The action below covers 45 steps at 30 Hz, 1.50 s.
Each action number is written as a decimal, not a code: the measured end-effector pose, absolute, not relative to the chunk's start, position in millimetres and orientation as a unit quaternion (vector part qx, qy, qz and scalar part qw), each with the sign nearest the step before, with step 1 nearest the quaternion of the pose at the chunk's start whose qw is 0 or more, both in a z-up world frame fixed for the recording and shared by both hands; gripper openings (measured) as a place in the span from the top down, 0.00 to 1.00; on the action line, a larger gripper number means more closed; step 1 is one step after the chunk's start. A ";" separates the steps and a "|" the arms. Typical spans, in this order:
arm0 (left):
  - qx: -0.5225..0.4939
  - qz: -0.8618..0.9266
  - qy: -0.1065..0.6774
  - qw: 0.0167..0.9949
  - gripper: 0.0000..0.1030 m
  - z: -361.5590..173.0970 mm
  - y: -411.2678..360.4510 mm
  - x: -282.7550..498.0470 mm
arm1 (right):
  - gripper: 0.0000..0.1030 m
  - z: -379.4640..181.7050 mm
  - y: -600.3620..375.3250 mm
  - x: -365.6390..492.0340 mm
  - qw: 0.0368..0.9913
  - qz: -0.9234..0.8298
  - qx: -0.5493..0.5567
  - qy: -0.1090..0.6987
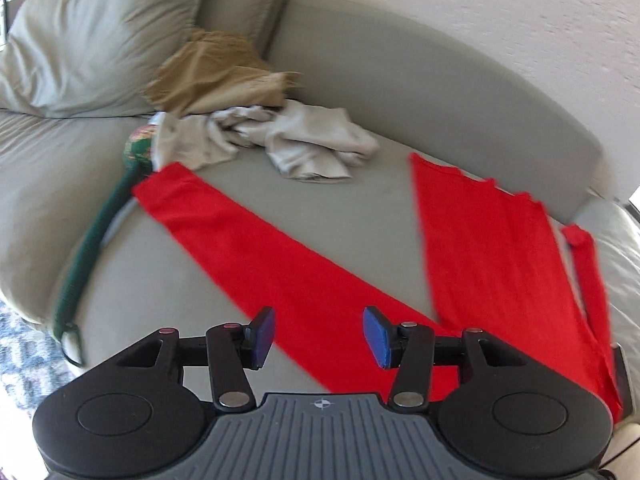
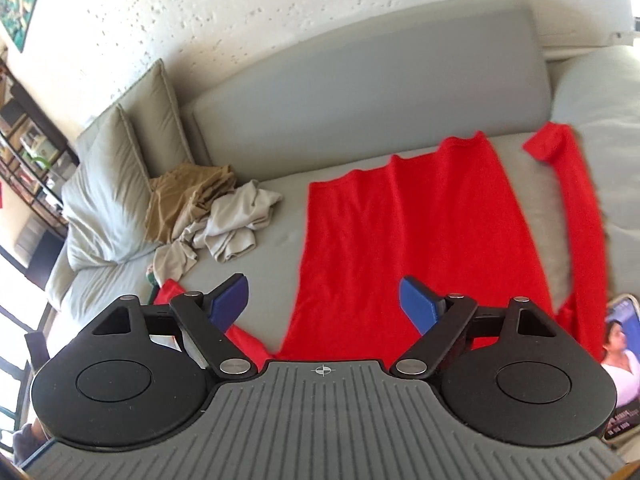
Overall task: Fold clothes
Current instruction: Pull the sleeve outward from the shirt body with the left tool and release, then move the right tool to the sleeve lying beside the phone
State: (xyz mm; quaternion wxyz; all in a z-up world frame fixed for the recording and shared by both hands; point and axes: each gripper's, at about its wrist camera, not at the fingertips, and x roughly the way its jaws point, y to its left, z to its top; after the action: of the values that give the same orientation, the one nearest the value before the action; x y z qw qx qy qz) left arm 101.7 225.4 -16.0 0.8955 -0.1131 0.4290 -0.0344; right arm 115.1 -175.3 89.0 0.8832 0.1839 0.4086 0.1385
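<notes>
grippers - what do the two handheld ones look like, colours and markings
The left gripper and right gripper look alike: black linkage arms with silver pivot pins, two round black discs at the base, and a ribbed grey centre plate bearing a small white crosshair mark. The fingers end in flat blue pads. No cables, hands or sleeves are visible.

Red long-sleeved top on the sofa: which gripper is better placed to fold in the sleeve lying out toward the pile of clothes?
Probably the left gripper. Its open jaws hang directly over that sleeve. The right gripper, also open, faces the body of the red top.
</notes>
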 end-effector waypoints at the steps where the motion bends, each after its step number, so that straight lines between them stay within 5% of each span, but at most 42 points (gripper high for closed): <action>1: -0.110 -0.046 0.430 0.895 0.56 -19.9 205.9 95.0 | 0.15 87.5 -187.8 103.5 0.883 0.133 0.186 0.411; 3: -0.100 -0.058 0.438 0.892 0.60 -33.4 165.8 88.1 | 0.15 80.2 -210.7 81.4 0.880 0.127 0.194 0.415; 5: -0.088 -0.055 0.453 0.885 0.76 -54.7 127.2 91.7 | 0.16 68.9 -231.4 60.4 0.875 0.126 0.204 0.420; 8: -0.024 -0.001 0.494 0.869 0.82 -93.0 86.4 103.4 | 0.22 50.2 -247.4 41.6 0.864 0.126 0.223 0.433; 17: 0.095 0.078 0.527 0.841 0.79 -76.6 52.8 50.5 | 0.20 24.8 -316.6 -11.1 0.875 0.071 0.229 0.422; 20: 0.054 0.045 0.490 0.869 0.66 -46.0 37.3 33.7 | 0.21 7.6 -336.8 -15.7 0.867 0.046 0.241 0.435; 22: 0.051 0.019 0.455 0.889 0.59 -30.8 16.0 25.2 | 0.31 -7.4 -333.0 -13.8 0.862 0.057 0.233 0.446; 24: 0.063 0.003 0.456 0.888 0.57 -44.0 -2.4 26.1 | 0.64 -23.2 -310.1 -7.0 0.869 0.075 0.188 0.451; 26: 0.076 -0.013 0.456 0.887 0.57 -57.6 -20.9 27.1 | 0.72 -39.1 -287.1 -0.2 0.874 0.093 0.143 0.455; 31: 0.114 -0.041 0.467 0.876 0.58 -93.7 -59.8 28.5 | 0.71 -77.4 -236.8 15.7 0.871 0.103 0.060 0.477; 33: 0.126 -0.033 0.474 0.871 0.58 -105.6 -60.2 20.5 | 0.63 -79.1 -234.3 10.1 0.860 0.109 0.045 0.497; 40: 0.048 -0.058 0.526 0.847 0.61 -77.4 -39.7 8.0 | 0.62 -74.7 -244.2 -10.1 0.819 0.132 0.063 0.554; 45: 0.016 -0.078 0.492 0.867 0.59 -46.8 -37.3 9.2 | 0.42 -30.8 -280.0 -30.4 0.850 0.130 0.106 0.500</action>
State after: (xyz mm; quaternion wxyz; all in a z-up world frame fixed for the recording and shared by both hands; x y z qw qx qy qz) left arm 9.2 -37.3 -46.8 0.8667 0.0158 0.4924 -0.0785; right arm -30.4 -280.0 -30.8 0.8499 0.1057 0.4996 0.1300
